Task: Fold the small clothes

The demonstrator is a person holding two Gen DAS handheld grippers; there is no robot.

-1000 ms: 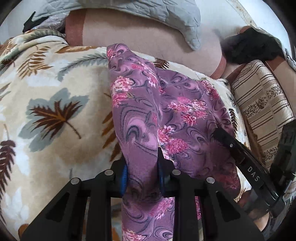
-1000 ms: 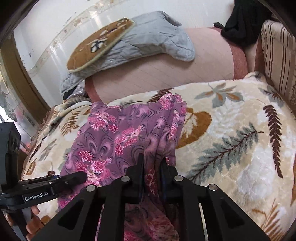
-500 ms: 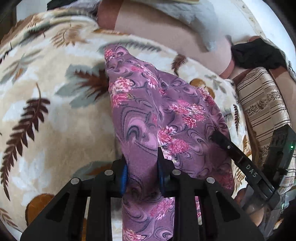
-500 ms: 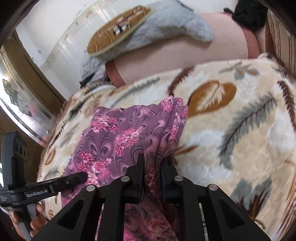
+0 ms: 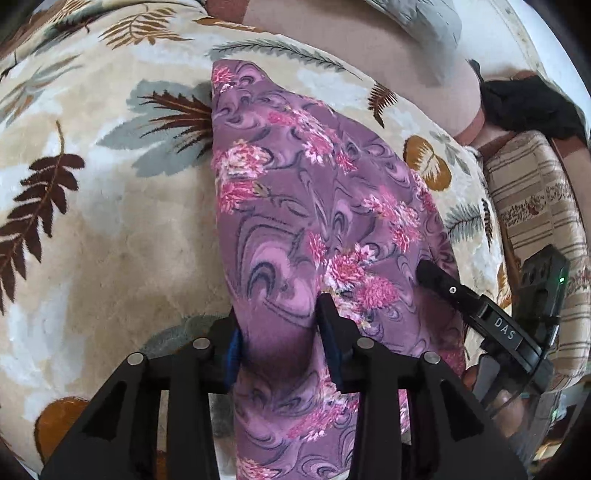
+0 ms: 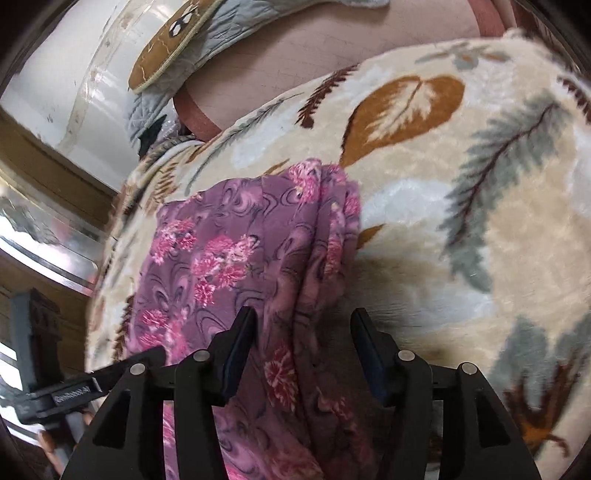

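Observation:
A purple floral garment [image 5: 314, 184] lies folded lengthwise on a cream leaf-print blanket [image 5: 110, 240]. My left gripper [image 5: 279, 321] holds its near end; the jaws are opening, and the cloth still fills the gap and touches both pads. One finger [image 5: 436, 277] of the right gripper rests on the garment's right side. In the right wrist view the garment [image 6: 229, 240] lies on the blanket [image 6: 443, 221]. My right gripper [image 6: 303, 325] is opening; the thick folded edge lies between its jaws, and the right pad is clear of it. A finger [image 6: 147, 358] of the left gripper shows low on the left.
Behind the blanket runs a pink cushion [image 5: 351, 40] with a grey quilted cover [image 6: 221, 33] on it. A black cloth [image 5: 528, 103] and a striped cushion [image 5: 535, 206] sit at the right. A wall and a wooden frame [image 6: 55, 166] border the left.
Both grippers sank toward the blanket with the garment. The right jaws spread wide and let go of the folded edge. The left jaws widened slightly around the cloth.

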